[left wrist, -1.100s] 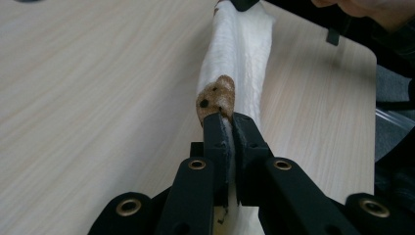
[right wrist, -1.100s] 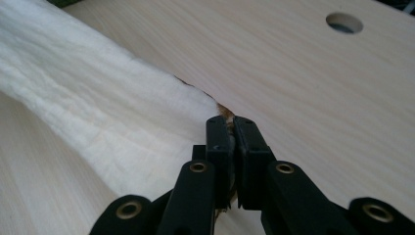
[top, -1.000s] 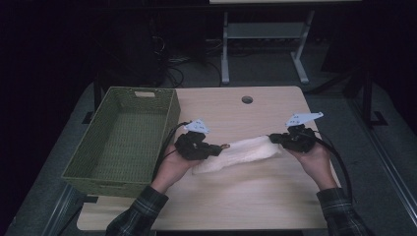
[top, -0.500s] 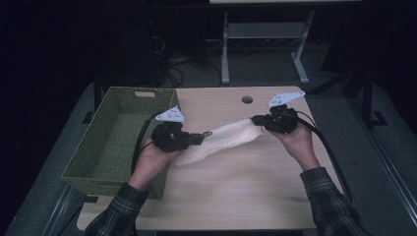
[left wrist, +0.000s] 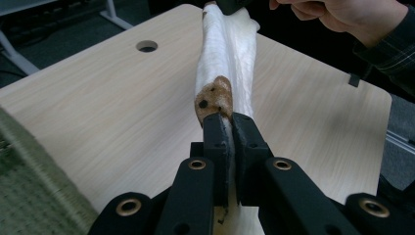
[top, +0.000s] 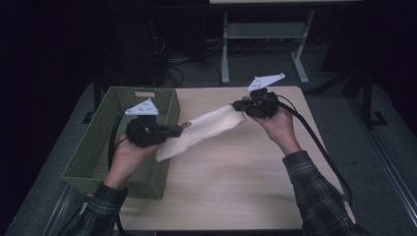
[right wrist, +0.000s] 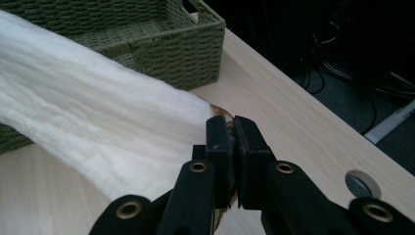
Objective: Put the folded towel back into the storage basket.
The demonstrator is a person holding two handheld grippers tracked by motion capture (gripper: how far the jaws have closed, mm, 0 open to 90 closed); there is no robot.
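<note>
High view: the left gripper (top: 179,129) and right gripper (top: 237,105) each clamp one end of a white cloth (top: 204,130), stretched in the air above the table (top: 236,187), with the basket (top: 105,147) at 9 o'clock. Left gripper view: jaws closed on a brown-marked corner. Right gripper view: jaws pinched on the opposite edge. The cloth is lifted but probably not yet placed in the basket.

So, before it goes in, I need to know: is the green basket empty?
Apparently empty: the green basket shows bare weave inside; its near corner is hidden behind the left gripper. The white cloth hangs stretched between both grippers, outside it.
</note>
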